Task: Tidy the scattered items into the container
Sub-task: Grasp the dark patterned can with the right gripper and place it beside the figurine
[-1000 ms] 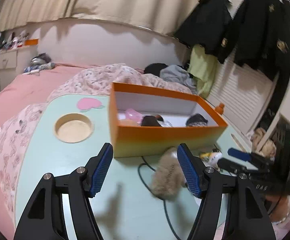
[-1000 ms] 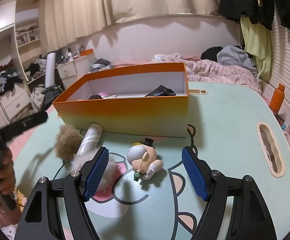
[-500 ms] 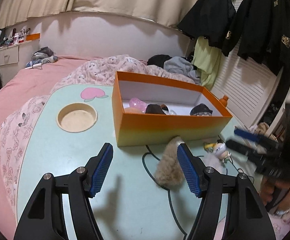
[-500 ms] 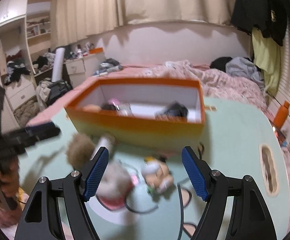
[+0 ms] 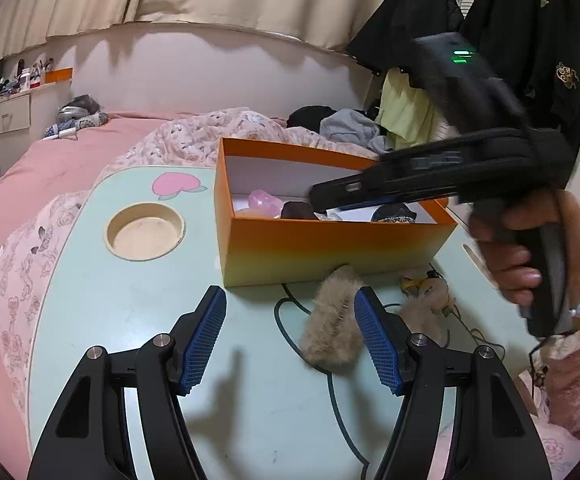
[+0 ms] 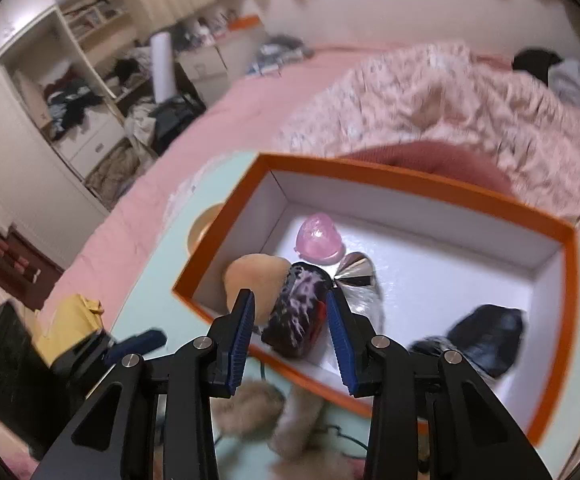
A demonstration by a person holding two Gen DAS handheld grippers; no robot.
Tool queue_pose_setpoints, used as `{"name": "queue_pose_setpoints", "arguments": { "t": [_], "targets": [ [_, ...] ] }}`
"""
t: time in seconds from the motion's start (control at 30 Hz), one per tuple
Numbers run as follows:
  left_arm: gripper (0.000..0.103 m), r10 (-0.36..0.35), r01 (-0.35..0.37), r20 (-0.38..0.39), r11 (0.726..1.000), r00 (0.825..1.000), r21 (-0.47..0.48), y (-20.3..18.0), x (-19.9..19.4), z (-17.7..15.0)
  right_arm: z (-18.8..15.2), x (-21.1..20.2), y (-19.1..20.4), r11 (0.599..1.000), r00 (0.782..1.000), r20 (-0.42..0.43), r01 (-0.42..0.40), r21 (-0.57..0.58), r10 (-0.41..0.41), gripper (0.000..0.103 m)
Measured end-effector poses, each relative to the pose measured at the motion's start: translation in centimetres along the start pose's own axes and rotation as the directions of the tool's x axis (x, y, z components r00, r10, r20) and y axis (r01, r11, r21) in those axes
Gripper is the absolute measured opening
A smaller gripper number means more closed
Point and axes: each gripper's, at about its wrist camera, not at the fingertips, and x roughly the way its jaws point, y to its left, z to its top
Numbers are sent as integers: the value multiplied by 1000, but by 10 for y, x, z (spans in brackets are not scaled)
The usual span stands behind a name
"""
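Note:
An orange box (image 5: 330,246) stands on the mint table (image 5: 130,300); in the right wrist view, the box (image 6: 430,188) holds a pink pouch (image 6: 317,239), a tan puff (image 6: 256,280), a dark patterned item (image 6: 298,312), a silver piece (image 6: 354,270) and a black item (image 6: 486,334). A furry tan item (image 5: 332,320) and a small duck figure (image 5: 426,288) lie on the table in front of the box. My left gripper (image 5: 290,340) is open, low over the table beside the furry item. My right gripper (image 6: 290,332) is open and empty, raised over the box's near edge.
A round recessed cup holder (image 5: 145,231) sits left of the box. A dark cable (image 5: 330,384) runs across the table under the furry item. A pink bed (image 5: 50,168) lies beyond the table. Shelves and clutter (image 6: 90,92) stand at the left.
My right gripper has risen from the table and swung over the box, now looking down into it. My left gripper has stayed nearly still and open.

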Motion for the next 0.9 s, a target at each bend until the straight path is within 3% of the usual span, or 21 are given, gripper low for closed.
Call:
{"name": "queue_pose_setpoints", "arguments": {
  "t": [0.23,0.37,0.43,0.63,0.8,0.9],
  "targets": [
    [67,-26,26,5,1000,1000,8,-4,-1,-1,6,31,-10,999,995,-99,-4,43,9,37],
    [67,-26,26,-6,1000,1000,5,-4,1,-2,6,39,-26,996,995,-96,-3,86,12,27],
    [67,-26,26,-7,1000,1000,1,-3,2,-2,3,36,-33,993,996,-80,-27,114,36,27],
    [67,-22,22,-16,1000,1000,-13,1,5,-2,-4,-3,-42,989,995,88,-67,135,55,27],
    [67,-23,23,-19,999,1000,-25,2,6,-3,-31,-69,-38,988,955,284,-115,105,81,27],
    [67,-23,22,-24,999,999,-32,4,8,-3,-64,-94,-34,979,934,326,-185,90,146,27]
  ]
}}
